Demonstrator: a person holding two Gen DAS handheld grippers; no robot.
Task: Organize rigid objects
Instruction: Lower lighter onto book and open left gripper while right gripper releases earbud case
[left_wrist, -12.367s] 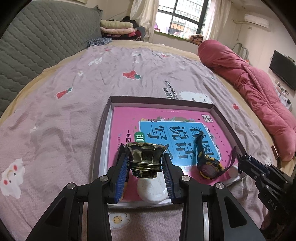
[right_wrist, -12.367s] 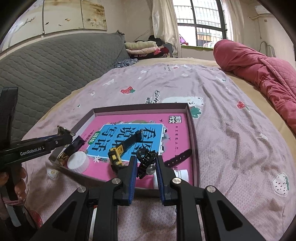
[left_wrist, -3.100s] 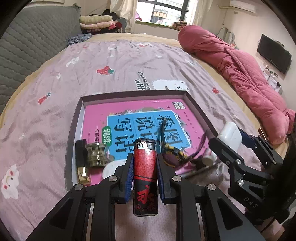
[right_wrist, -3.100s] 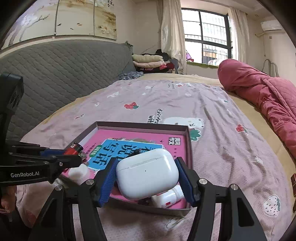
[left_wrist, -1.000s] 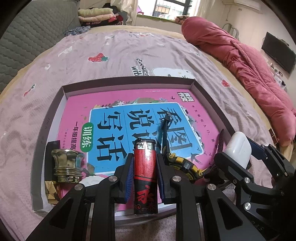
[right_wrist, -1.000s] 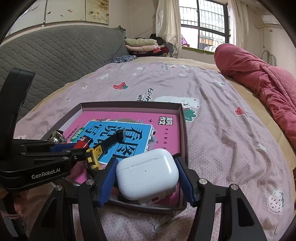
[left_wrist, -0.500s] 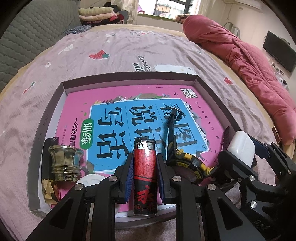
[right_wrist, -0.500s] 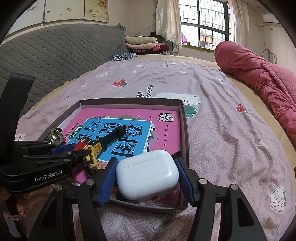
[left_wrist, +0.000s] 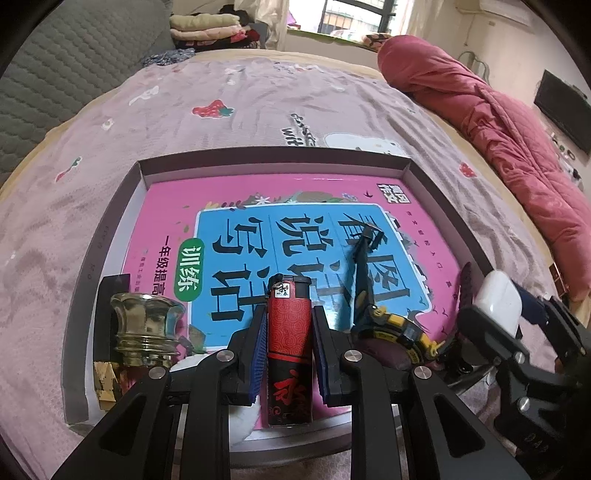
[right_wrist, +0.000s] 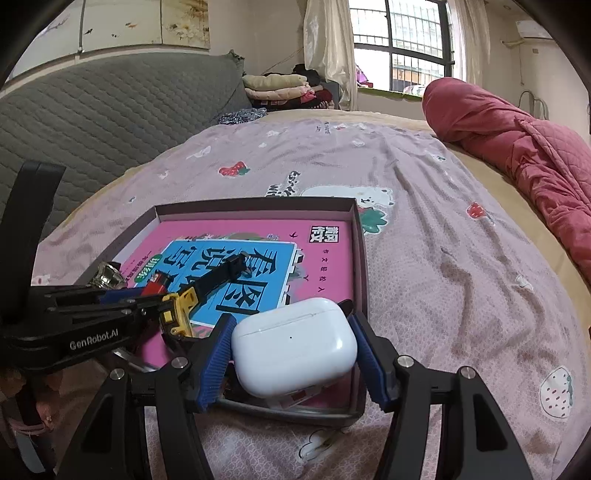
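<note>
My L tongs (left_wrist: 289, 332) clamp lighter (left_wrist: 289, 343) (upright), R tongs (right_wrist: 293, 347) clamp earbud case (right_wrist: 295, 349), both over tray (left_wrist: 273, 158) w/ book (left_wrist: 229, 199) on bed (right_wrist: 461, 258).

Your left fingers (left_wrist: 258, 343) hide the white cap (left_wrist: 243, 421) and the tray (left_wrist: 110, 221) front; the watch (left_wrist: 391, 328) face is blocked too.
</note>
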